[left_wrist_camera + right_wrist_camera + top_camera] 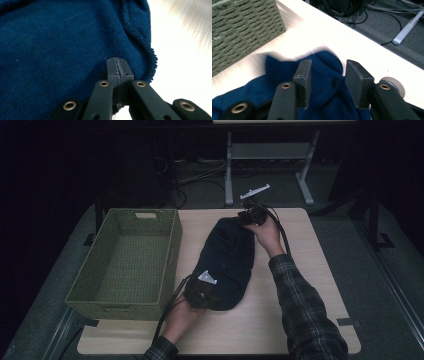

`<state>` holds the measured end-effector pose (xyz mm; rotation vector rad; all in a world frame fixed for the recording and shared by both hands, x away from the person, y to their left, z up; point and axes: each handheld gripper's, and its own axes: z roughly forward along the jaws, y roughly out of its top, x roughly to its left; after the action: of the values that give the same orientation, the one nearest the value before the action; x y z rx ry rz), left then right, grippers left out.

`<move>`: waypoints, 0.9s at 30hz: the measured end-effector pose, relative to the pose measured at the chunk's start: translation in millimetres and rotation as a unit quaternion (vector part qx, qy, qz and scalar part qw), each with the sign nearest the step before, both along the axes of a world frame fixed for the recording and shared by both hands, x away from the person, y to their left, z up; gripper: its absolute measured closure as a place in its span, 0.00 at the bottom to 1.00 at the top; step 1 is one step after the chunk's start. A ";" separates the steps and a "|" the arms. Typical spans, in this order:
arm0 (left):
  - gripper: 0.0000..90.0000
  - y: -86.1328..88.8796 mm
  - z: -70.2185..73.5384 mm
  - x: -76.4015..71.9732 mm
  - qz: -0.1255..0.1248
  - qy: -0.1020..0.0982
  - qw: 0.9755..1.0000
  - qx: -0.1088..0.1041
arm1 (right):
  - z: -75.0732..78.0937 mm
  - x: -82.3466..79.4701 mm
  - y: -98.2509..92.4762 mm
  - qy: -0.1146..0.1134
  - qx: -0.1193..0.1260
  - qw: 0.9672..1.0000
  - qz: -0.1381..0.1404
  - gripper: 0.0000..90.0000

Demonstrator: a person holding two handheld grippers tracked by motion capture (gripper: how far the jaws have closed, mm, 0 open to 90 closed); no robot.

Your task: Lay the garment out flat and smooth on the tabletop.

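Note:
A dark blue knitted garment lies bunched in the middle of the wooden table. My left gripper sits at its near edge, and in the left gripper view the jaws are shut on a fold of the blue cloth near its hem. My right gripper is at the garment's far end. There its jaws stand apart over the blue cloth, and the pads do not press on it.
An empty green woven basket stands on the table's left side, close to the garment; its wall fills the upper left of the right gripper view. Beyond the table's far edge are a white desk frame and cables on the floor.

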<state>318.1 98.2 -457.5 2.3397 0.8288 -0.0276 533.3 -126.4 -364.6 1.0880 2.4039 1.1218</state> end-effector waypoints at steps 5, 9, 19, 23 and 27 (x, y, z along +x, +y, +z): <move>1.00 0.5 -0.2 0.5 -0.002 0.001 1.000 0.000 | 9.1 -17.7 -10.6 -0.011 -0.006 1.000 0.006 0.61; 1.00 0.6 -0.4 0.7 -0.002 0.002 1.000 -0.002 | 9.6 -36.6 -21.1 -0.011 -0.002 1.000 0.009 0.71; 0.82 -1.9 3.0 -0.1 -0.003 -0.009 1.000 0.005 | -2.4 -88.4 -44.5 0.005 0.023 0.999 0.040 1.00; 0.71 1.3 4.4 2.1 0.007 -0.011 1.000 0.003 | -12.2 -108.9 -50.8 0.010 0.031 0.999 0.043 1.00; 0.62 2.0 7.2 2.2 0.009 -0.013 1.000 0.001 | -22.4 -124.1 -54.4 0.015 0.038 0.998 0.049 1.00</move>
<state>320.3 100.2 -450.3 2.3286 0.8385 0.0105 409.2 -180.8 -387.0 1.0280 2.4801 1.2471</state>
